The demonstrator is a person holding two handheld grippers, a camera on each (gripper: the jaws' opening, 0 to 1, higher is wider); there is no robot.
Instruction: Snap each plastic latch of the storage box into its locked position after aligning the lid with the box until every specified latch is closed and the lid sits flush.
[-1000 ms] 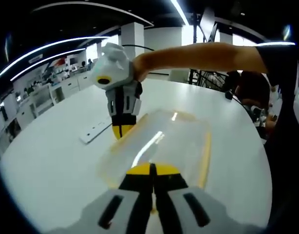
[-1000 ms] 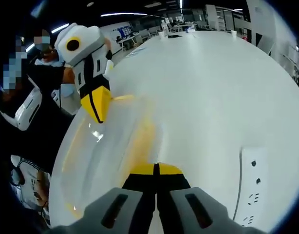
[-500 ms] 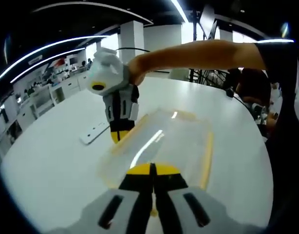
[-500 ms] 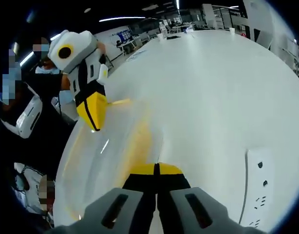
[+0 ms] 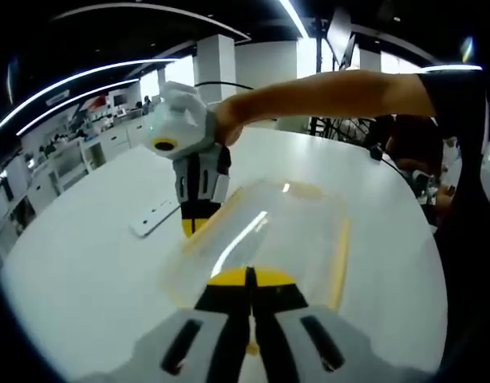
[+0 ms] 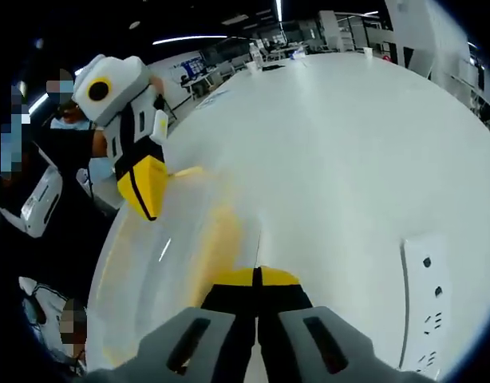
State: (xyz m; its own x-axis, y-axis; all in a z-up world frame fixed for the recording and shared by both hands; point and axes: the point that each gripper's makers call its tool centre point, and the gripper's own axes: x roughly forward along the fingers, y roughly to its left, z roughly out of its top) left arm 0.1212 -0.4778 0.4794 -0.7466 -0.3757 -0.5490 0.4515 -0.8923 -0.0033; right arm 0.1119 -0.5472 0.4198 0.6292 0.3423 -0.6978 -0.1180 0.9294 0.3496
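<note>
Two closed tools press our clear storage box [image 5: 265, 231] on the white counter [image 5: 85, 263]: left tool [image 5: 249, 279] at 6 o'clock, right tool [image 5: 195, 223] at 10, tips together, probably to snap its yellow latches.

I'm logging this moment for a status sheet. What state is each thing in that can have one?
Storage box: clear, resting on the white table, yellow latches along its edges.
Left gripper: fingers shut, tips at the near end of the box.
Right gripper: fingers shut, tips at the box's opposite end.
Power strip: lying flat on the table, nothing plugged in.
</note>
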